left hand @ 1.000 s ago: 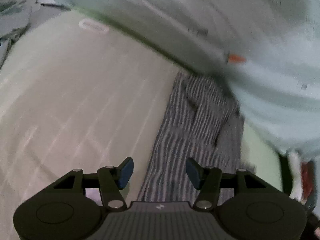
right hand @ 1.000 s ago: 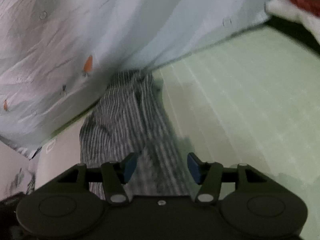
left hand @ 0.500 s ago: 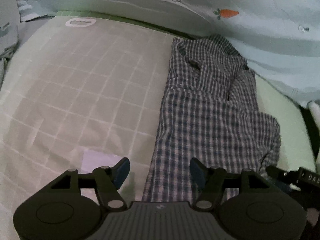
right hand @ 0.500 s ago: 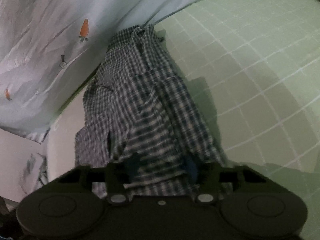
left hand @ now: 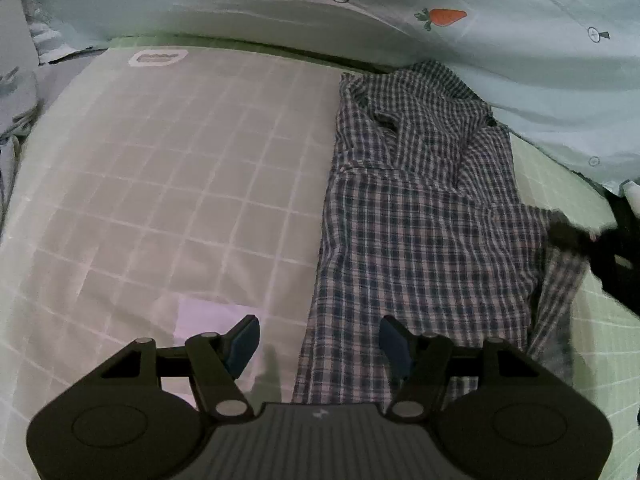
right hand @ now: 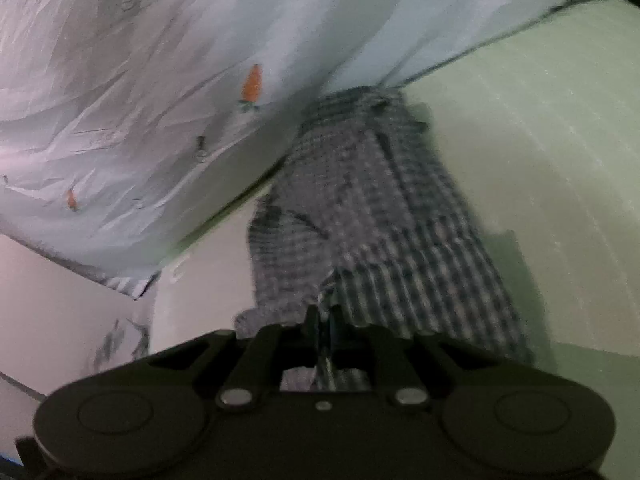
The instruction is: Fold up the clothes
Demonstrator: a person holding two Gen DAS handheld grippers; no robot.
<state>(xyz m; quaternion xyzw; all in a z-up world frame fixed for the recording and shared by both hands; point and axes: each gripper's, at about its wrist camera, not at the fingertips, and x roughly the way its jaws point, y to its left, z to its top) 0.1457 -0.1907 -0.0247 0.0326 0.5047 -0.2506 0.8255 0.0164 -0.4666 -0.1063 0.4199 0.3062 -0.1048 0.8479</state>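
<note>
Now plaid shirt (right hand: 384, 216) in right gripper (right hand: 325, 330)

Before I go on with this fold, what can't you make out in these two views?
- Shirt hem: left wrist view, hidden behind the left gripper body.
- Right gripper: left wrist view, blurred and cut off by the frame edge.
- Which part of the shirt it pinches: right wrist view, motion blur and its own fingers hide it.
- Collar end: its far edge sits right against the carrot-print bedding.

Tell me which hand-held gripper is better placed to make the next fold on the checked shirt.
Right hand-held gripper: it is shut on the checked shirt at its edge. The left hand-held gripper is open and holds nothing.
</note>
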